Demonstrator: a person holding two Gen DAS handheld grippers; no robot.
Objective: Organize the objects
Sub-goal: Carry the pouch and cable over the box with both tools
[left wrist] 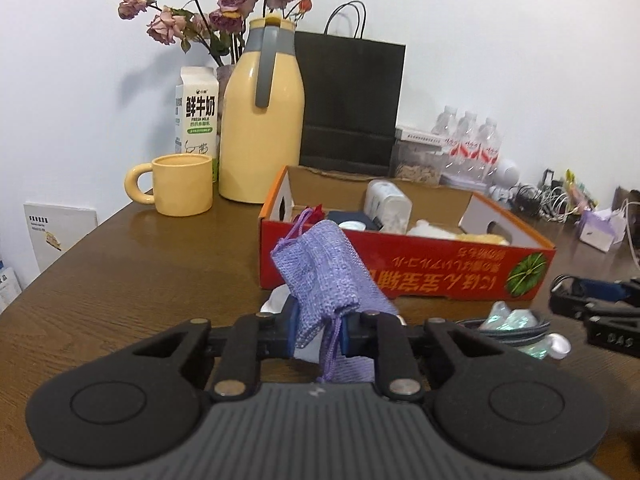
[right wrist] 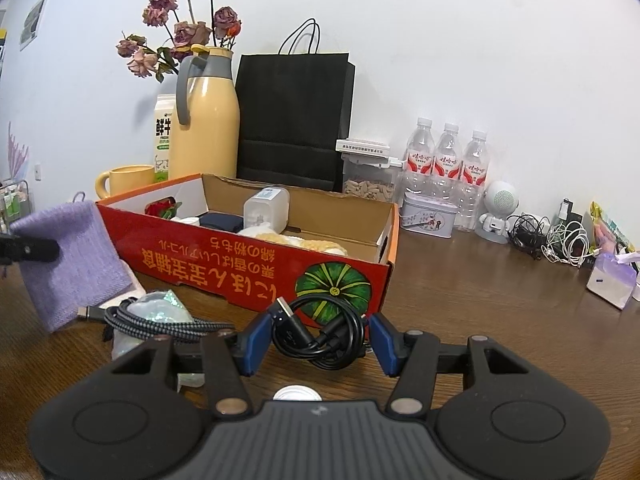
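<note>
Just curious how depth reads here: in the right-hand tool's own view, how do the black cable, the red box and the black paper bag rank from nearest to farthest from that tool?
1. Black cable, between its fingers.
2. Red box, just behind.
3. Black paper bag, at the wall.

Count: three water bottles [right wrist: 444, 172] at the surface's far edge, one black paper bag [right wrist: 294, 120], one yellow jug [right wrist: 206, 128]. One milk carton [left wrist: 196, 116], one yellow mug [left wrist: 182, 184], one red cardboard box [right wrist: 248, 268].
</note>
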